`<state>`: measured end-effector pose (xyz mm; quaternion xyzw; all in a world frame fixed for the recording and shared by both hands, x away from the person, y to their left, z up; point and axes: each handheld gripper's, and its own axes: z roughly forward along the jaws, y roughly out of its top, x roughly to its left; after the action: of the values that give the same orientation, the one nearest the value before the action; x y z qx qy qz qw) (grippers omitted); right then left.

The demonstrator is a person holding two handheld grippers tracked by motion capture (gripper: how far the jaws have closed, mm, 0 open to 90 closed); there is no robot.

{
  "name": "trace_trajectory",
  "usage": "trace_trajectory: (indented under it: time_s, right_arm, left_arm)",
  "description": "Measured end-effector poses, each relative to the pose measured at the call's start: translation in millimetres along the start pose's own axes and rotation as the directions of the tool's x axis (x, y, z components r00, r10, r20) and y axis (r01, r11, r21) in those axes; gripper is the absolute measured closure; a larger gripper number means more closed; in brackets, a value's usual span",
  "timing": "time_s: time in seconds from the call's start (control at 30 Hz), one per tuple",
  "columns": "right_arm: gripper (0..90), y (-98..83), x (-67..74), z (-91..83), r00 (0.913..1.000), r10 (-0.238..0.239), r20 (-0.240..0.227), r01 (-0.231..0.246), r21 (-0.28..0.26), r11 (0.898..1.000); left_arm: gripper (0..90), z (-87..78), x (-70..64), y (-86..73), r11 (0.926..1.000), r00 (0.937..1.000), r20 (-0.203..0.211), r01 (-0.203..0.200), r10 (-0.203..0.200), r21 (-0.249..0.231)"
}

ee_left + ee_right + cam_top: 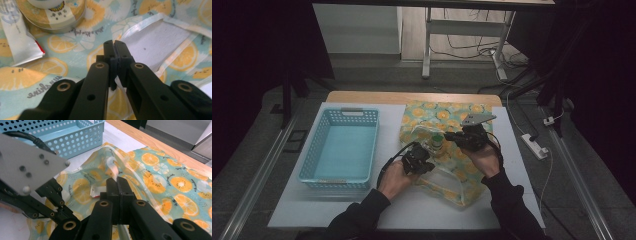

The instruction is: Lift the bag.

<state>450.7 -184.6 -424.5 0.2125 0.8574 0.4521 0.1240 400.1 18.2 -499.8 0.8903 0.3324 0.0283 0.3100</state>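
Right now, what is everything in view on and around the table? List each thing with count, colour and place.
basket: one, light blue, perforated, on the table's left half.
bag: one, teal with orange-slice print and a clear plastic rim, right of the basket.
round tin: one, yellow label with green top, sitting in the bag's opening.
sachet: one, white with a red edge, lying on the bag beside the tin.
table: one, wooden edge with a white sheet over it.
power strip: one, white, on the floor at the right.
left gripper: black, jaws shut on the bag's clear rim.
right gripper: black, grey plate on top, jaws shut on the rim.
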Motion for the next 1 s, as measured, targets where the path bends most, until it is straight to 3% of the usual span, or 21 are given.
trace_trajectory:
  time_s: [0.1,1.0]
  right_arm:
    - [90.0,0.6,-0.2,-1.3,1.0000,0.000,0.001,0.000,-0.003,1.000]
    - [90.0,9.7,2.4,-9.7,0.9994,0.003,-0.036,-0.004,-0.025,1.000]
  left_arm:
    - [89.2,-3.4,1.7,1.4,0.9997,0.9997,0.011,0.023,-0.022,-0.013]
    - [89.4,-52.5,11.0,16.6,0.9902,0.9929,0.104,0.070,-0.058,-0.121]
